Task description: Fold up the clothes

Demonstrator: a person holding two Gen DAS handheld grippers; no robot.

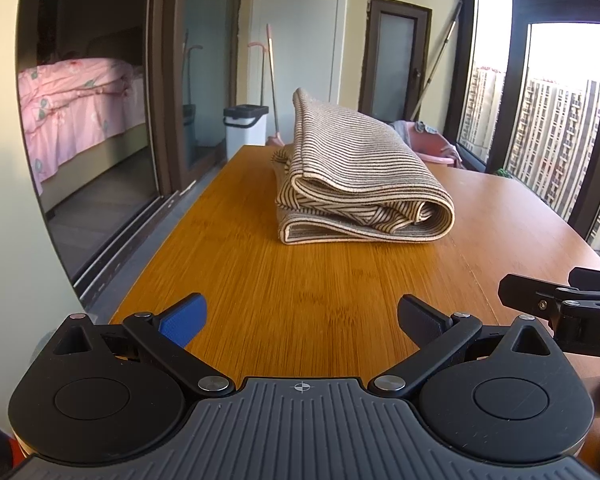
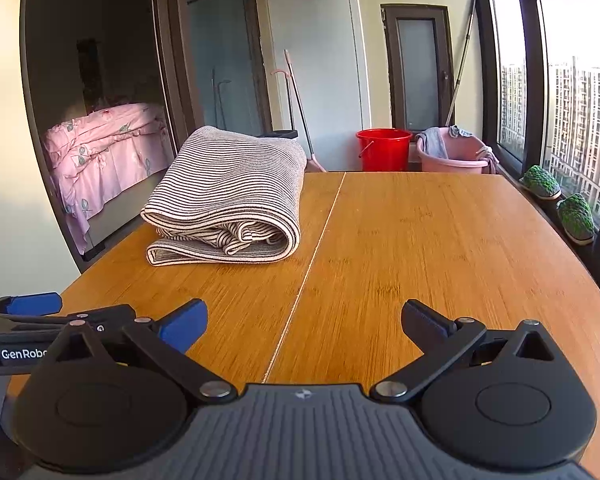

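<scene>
The left hand-held gripper hangs spread and empty over the near edge of the worktop. The striped garment lies folded on the worktop's far left part, well apart from both grippers, its loose inner layers bunched at the open front. The right hand-held gripper is spread too, holding nothing. The fold looks done, but the top layer sits puffed; a careless nudge or a one-sided pinch could likely slide it open or drag the bundle off the left edge.
</scene>
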